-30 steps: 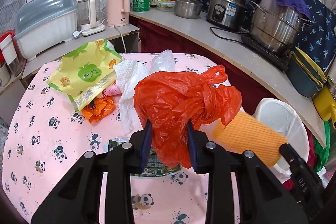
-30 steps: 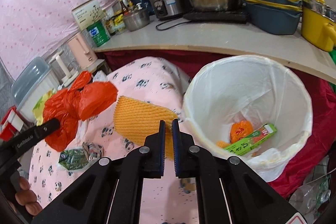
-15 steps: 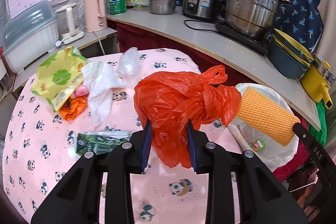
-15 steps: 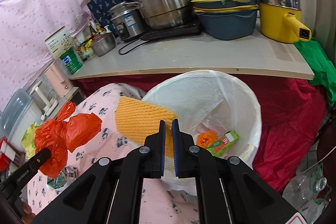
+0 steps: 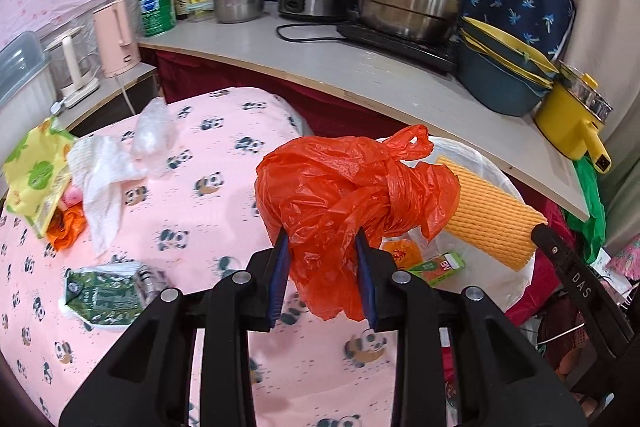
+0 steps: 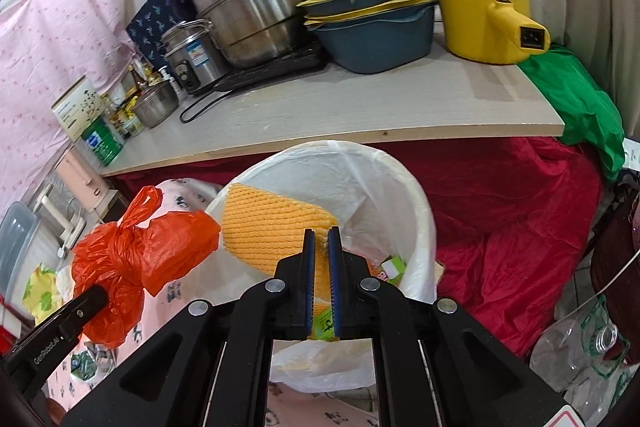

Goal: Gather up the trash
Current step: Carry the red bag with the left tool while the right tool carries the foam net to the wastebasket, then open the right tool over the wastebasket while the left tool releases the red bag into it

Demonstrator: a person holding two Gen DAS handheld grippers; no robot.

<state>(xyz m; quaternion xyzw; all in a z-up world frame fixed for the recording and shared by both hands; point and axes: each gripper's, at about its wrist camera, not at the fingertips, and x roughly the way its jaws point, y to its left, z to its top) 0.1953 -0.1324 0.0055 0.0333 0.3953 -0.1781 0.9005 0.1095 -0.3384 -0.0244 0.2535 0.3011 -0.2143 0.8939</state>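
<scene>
Two pieces of trash held over the bin

The left gripper (image 5: 322, 271) fingers clench a crumpled orange plastic bag (image 5: 352, 195), light, soft and slippery, best pinched at its bunched middle. The right gripper (image 6: 320, 259) fingers are closed on the edge of a yellow foam net (image 6: 268, 227), springy and weightless, above the white-lined bin (image 6: 416, 211). Most of the bin's bottom is hidden; more trash lies on the desk (image 5: 208, 211).
</scene>
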